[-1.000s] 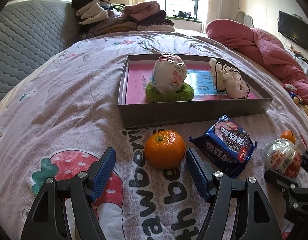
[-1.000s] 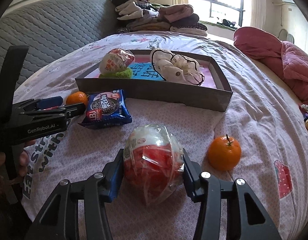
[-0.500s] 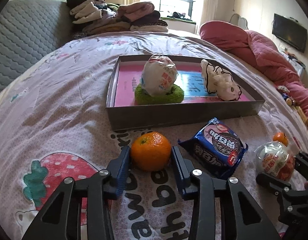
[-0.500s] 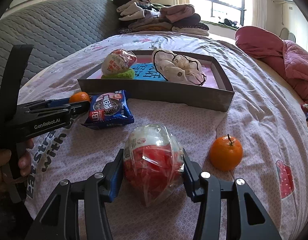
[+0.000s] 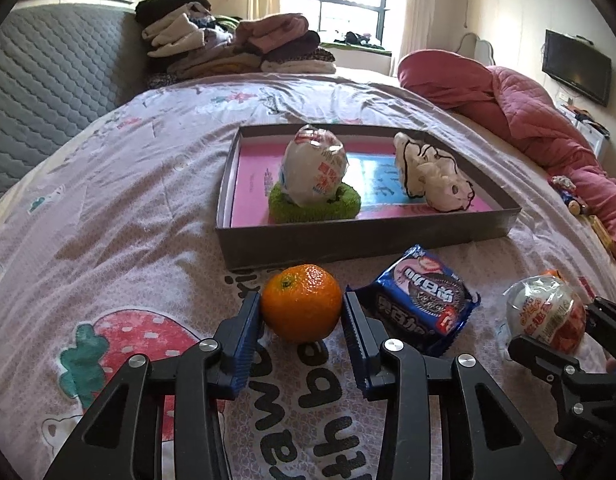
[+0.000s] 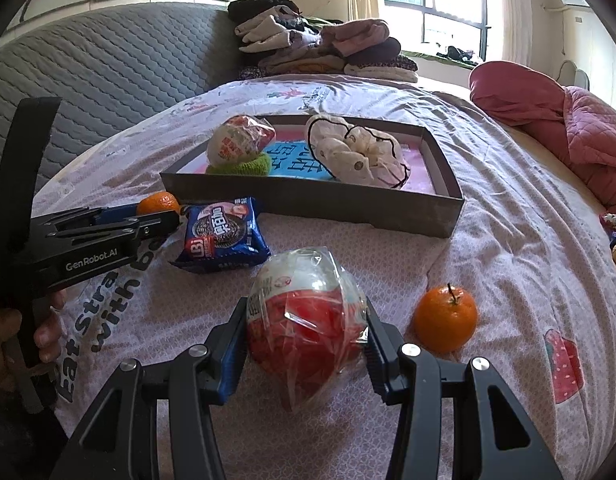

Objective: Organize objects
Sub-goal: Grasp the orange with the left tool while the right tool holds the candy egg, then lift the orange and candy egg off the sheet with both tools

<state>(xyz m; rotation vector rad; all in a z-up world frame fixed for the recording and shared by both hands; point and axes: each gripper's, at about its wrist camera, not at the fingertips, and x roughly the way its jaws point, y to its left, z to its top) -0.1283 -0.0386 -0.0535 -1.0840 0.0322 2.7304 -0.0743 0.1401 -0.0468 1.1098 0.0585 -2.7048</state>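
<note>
Both my claws clamped.
Left claw (image 5: 302, 316) grips orange (image 5: 302, 302); right claw (image 6: 306, 332) grips wrapped egg (image 6: 306, 320); "GenRobot.AI" on handle.

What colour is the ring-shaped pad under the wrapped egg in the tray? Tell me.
Green: the fuzzy pad under the wrapped egg in the tray shows best in the left wrist view.

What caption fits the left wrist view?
Left gripper shut on an orange before the box; cookie pack alongside.
</note>
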